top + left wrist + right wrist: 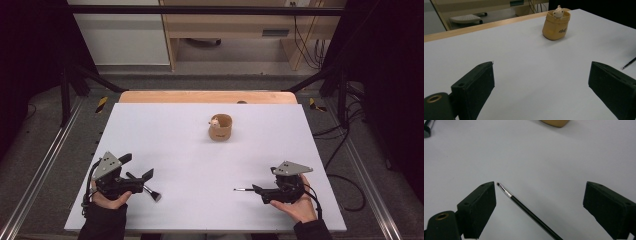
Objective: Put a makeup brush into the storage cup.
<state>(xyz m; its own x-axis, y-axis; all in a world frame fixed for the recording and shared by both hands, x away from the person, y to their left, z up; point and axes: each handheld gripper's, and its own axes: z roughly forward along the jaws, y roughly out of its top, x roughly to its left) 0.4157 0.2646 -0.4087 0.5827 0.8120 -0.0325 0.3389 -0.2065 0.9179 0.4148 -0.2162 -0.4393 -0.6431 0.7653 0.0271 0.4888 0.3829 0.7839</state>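
White table (200,165); thin brush (529,212) (lying flat) between right gripper's (540,207) released fingers.

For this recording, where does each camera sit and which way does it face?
High view: above the near edge, facing forward and down on the table; both hands, left gripper and right gripper show.
Left gripper view: rides the left gripper, facing the pouch; its open jaws show.
Right gripper view: faces down at the thin brush between its open jaws.
Shared: both gripper views catch the pouch and thin brush.
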